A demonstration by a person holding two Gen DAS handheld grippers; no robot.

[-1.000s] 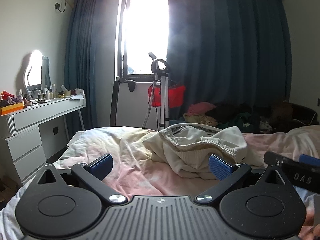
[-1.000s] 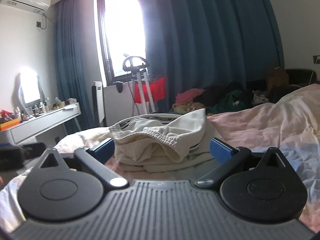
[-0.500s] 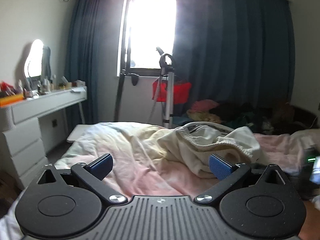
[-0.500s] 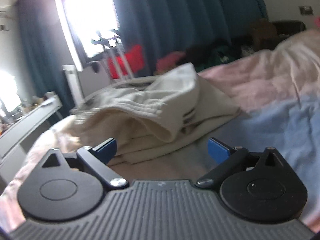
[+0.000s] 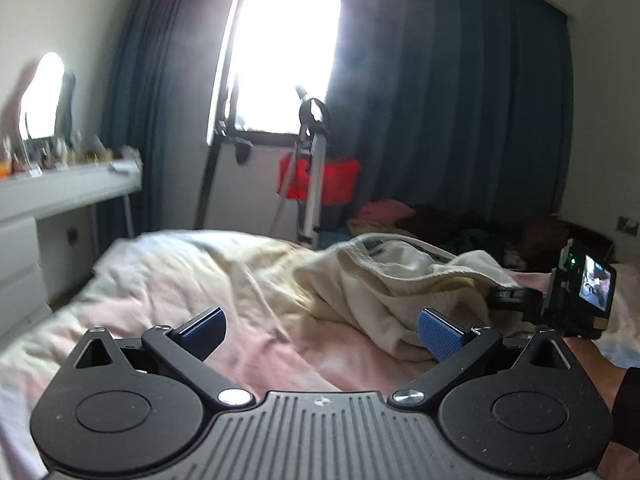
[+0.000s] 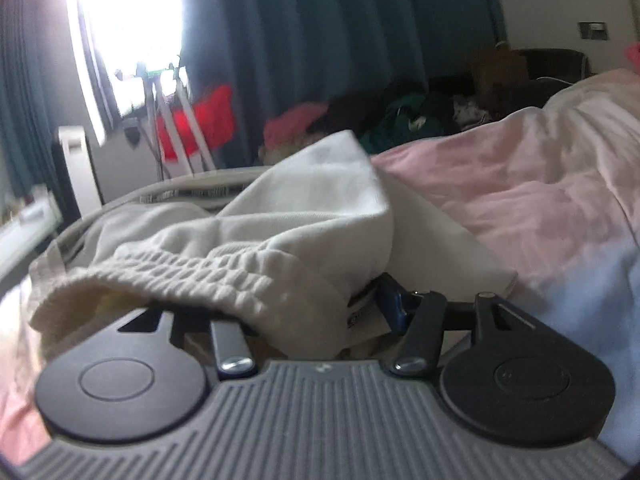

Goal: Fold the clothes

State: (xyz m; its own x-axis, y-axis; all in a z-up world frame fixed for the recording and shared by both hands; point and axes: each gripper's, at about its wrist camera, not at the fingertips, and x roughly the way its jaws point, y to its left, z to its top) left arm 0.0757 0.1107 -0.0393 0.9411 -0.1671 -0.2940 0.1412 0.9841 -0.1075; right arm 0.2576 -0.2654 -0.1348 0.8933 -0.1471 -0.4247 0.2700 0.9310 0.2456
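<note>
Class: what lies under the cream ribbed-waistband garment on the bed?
Under the cream ribbed-waistband garment lies the pink bedsheet. The right gripper has pushed in beneath its hem; the left finger is covered, so the grip is unclear.

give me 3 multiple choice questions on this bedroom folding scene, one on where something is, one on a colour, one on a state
1. Where does the cream garment lie?
A. on the white desk
B. on the bed
C. on the floor by the window

2. What colour are the pads of the left tool?
A. blue
B. red
C. yellow

3. How does the right tool stand?
A. wide open, clear of the cloth
B. closed in on the garment's ribbed hem
C. out of view

Answers:
1. B, the garment rests on the pink bedding, right of the left tool.
2. A, both fingertips show blue pads in the left wrist view.
3. B, in the right wrist view the fingers are drawn in with the ribbed hem draped over and between them.
</note>
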